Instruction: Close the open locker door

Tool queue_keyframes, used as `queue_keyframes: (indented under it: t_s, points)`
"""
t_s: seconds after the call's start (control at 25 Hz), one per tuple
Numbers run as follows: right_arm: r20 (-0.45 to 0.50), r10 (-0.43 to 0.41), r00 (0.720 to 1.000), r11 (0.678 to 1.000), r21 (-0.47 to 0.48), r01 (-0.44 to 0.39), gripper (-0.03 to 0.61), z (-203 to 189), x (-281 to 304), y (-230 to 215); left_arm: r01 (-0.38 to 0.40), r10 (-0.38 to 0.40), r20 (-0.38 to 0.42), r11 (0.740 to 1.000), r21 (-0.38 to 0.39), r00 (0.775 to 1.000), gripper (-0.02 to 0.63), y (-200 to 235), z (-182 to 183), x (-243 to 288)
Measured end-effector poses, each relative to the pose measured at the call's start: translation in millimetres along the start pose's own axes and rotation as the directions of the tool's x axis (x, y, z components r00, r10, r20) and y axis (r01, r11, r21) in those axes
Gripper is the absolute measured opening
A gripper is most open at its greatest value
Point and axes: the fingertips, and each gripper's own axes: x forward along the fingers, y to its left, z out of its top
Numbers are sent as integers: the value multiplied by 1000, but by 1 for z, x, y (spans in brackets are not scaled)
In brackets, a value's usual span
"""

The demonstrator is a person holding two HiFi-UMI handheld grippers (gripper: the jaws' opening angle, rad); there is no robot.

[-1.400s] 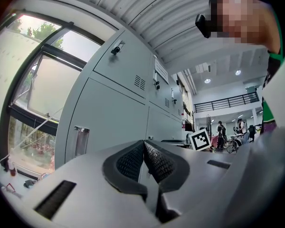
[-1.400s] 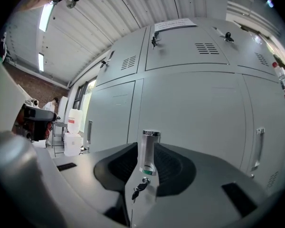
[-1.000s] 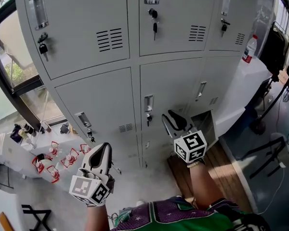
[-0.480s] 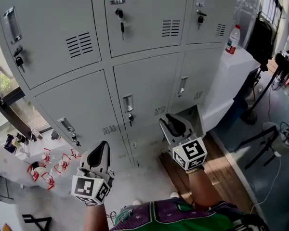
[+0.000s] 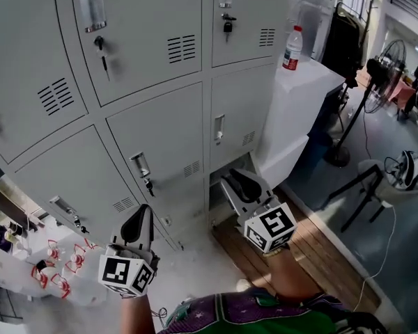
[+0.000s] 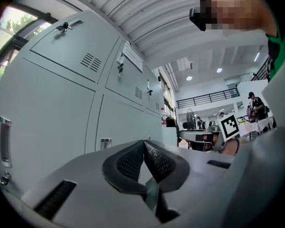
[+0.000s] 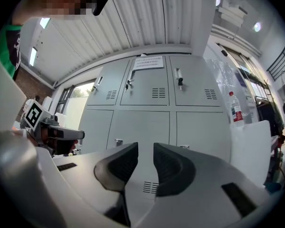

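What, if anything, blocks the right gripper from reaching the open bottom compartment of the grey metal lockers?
Likely nothing, so probably yes: the right gripper points at the open bottom compartment, jaws empty, with no obstacle between. Its door isn't clearly visible.

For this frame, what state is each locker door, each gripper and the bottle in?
Left gripper: jaws shut, empty.
Right gripper: jaws slightly apart, nothing between them.
Upper locker doors: closed, keys hanging in the locks.
Middle locker doors: closed.
Bottom right locker: looks open, mostly hidden behind the right gripper.
Water bottle: upright, capped, on the white cabinet.
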Motion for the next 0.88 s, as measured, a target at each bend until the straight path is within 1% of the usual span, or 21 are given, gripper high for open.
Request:
queue_keyframes:
  t_s: [0.16, 0.4, 0.52, 0.64, 0.8, 0.88]
  points:
    - [28, -69, 997, 998, 14, 69, 74, 7, -25, -32, 60, -59, 20, 997, -43, 998, 21, -17, 3, 28]
    - [50, -152, 987, 988, 24, 151, 57, 15, -62, -73, 121, -121, 28, 993, -8, 992, 21, -48, 9, 62]
    - [52, -178, 983, 984, 15, 178, 49, 18, -76, -86, 156, -156, 38, 988, -3, 987, 21, -62, 15, 75]
    - [53, -215, 975, 977, 29, 213, 43, 18, -88, -98, 182, -182, 42, 983, -1, 982, 21, -74, 16, 84]
    - [54, -244, 968, 970, 25, 243, 5, 18, -98, -111, 204, -204, 39, 979, 2, 978, 21, -86, 16, 90]
    - [52, -254, 966, 967, 20, 253, 3, 18, -101, -116, 211, -211, 36, 978, 3, 977, 21, -89, 16, 92]
